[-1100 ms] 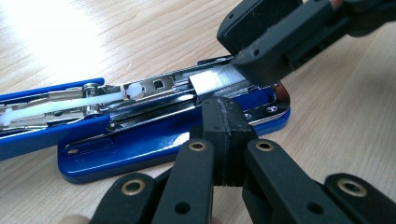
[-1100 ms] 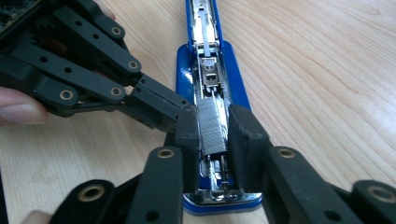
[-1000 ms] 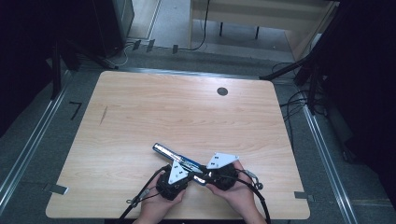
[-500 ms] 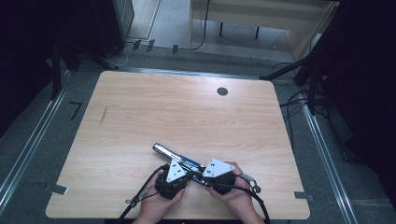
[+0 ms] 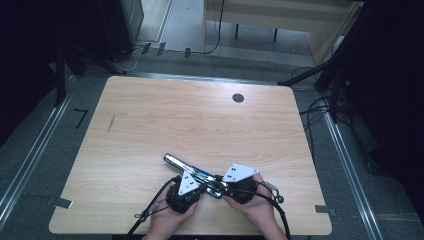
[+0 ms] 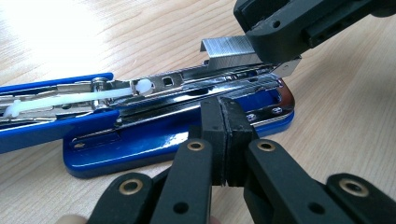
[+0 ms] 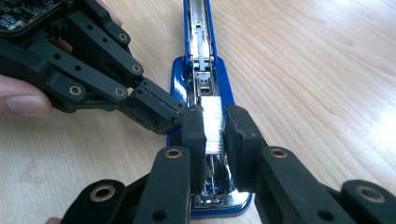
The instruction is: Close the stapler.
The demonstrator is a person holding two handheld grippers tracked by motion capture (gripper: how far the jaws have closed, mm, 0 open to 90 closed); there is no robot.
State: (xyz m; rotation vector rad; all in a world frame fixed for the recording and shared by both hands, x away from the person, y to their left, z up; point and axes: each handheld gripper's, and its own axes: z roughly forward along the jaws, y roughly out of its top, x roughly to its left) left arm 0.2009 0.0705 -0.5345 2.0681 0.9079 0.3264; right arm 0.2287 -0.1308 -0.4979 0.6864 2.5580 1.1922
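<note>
Lying opened flat on the wooden table point(image 5: 150, 120), near its front edge and a little right of centre, a blue stapler point(image 5: 192, 173) with its chrome magazine turned up and its long axis running from far left to near right. Seen from the high view as little more than a bright strip between two hands, with the left gripper point(image 5: 200, 186) and right gripper point(image 5: 216, 184) meeting over its near end under their grey three-cornered plates. Shown far closer in the left gripper view: left gripper point(image 6: 225, 122) with its pads pressed flat together, nothing between them, the tips set against the chrome rail above the blue base point(image 6: 154, 140); beyond, a strip of staples point(image 6: 229, 49) held just above the open channel by the other gripper's black jaw. Shown only from the right gripper view: right gripper point(image 7: 215, 126) with jaws narrowed onto that staple strip point(image 7: 211, 123), a pad on each long side, jaws having just been closing on it, the strip lined up lengthwise over the magazine point(image 7: 200, 46). Also there, the left gripper's closed tip coming in from the left and touching the stapler's side just beside the strip. Both hands low at the table's near edge, left hand point(image 5: 167, 220) and right hand point(image 5: 257, 207) angled inward toward each other, cables trailing back off the edge.
</note>
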